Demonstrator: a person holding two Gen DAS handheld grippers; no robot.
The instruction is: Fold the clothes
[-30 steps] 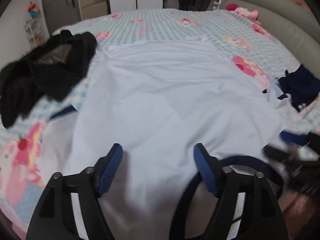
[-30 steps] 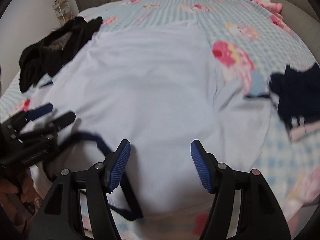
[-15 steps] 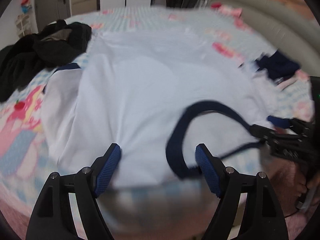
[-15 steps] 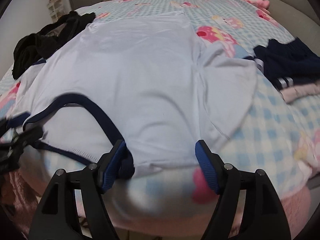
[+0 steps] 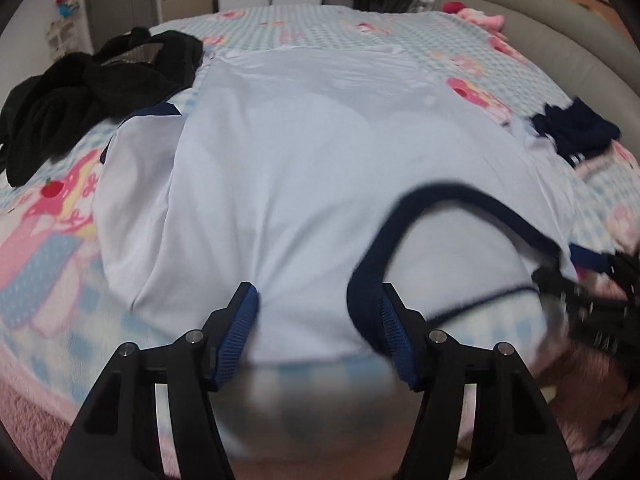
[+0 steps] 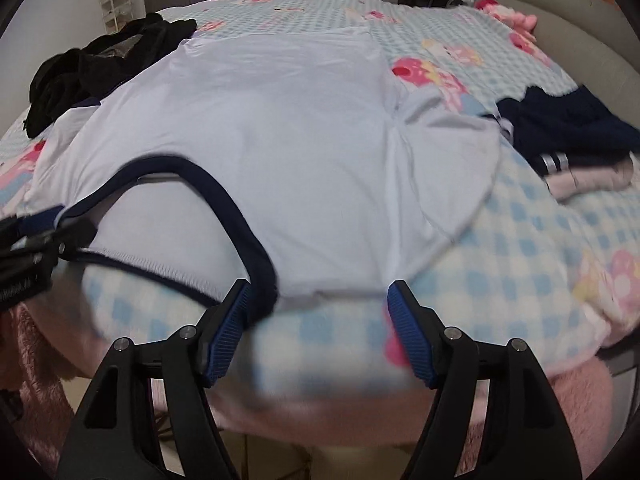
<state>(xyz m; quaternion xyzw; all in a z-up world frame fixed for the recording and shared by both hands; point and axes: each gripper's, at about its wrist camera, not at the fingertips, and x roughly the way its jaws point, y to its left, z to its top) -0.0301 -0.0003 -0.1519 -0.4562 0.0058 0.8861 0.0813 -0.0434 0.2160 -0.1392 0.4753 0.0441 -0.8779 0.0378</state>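
Both tongs wide over tee

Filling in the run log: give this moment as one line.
stage: shirt spread | left gripper: open, at collar side | right gripper: open, at shoulder edge | white T-shirt: flat on bed, unfolded

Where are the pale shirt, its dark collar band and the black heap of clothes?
pale shirt (image 6: 280, 120), right wrist view, middle of its back panel
dark collar band (image 6: 224, 196), right wrist view, curved upper edge
black heap of clothes (image 5: 92, 96), left wrist view, centre of pile
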